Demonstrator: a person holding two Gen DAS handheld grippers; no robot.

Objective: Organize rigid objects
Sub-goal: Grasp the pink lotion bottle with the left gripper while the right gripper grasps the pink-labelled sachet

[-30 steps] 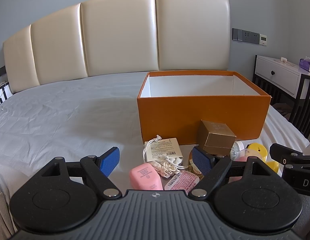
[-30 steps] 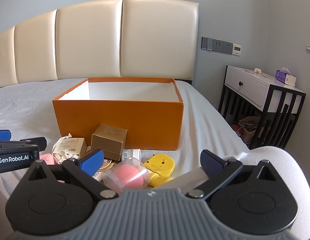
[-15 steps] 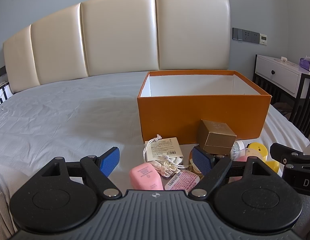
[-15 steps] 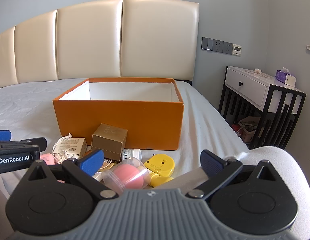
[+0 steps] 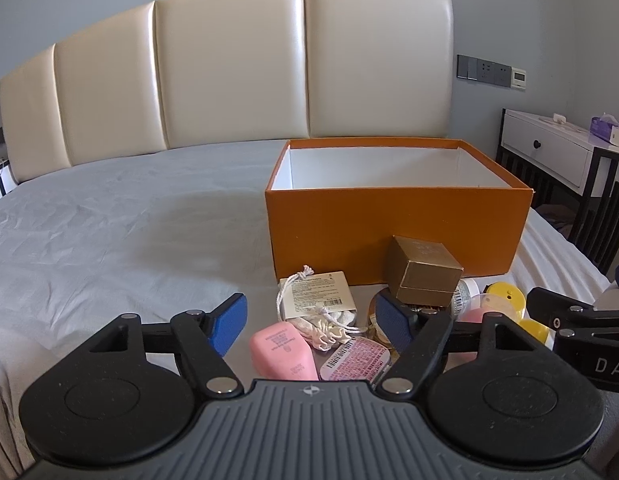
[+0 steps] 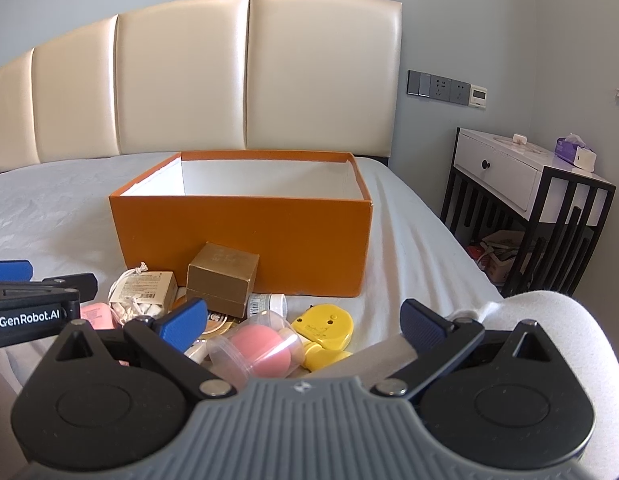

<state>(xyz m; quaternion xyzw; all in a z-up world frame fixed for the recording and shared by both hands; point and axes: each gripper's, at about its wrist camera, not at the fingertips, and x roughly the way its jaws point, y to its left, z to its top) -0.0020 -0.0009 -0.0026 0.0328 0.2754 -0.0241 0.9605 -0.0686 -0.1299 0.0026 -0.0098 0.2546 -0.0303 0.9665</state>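
An open orange box [image 5: 393, 228] [image 6: 245, 236] with a white inside stands on the bed. In front of it lies a pile of small items: a gold box [image 5: 423, 270] [image 6: 223, 274], a tagged drawstring pouch [image 5: 319, 292] [image 6: 143, 290], a pink case [image 5: 283, 350], a barcoded pink packet [image 5: 355, 364], a clear cup with a pink sponge [image 6: 255, 346] and a yellow case [image 6: 323, 326]. My left gripper [image 5: 311, 322] is open and empty over the pink case. My right gripper [image 6: 303, 320] is open and empty over the cup and yellow case.
A cream padded headboard [image 5: 229, 68] backs the bed. A white bedside table on a black frame [image 6: 521, 184] stands to the right with a tissue box [image 6: 573, 150]. Grey sheet [image 5: 109, 232] stretches left of the box. A white sleeve [image 6: 561, 320] shows at the right.
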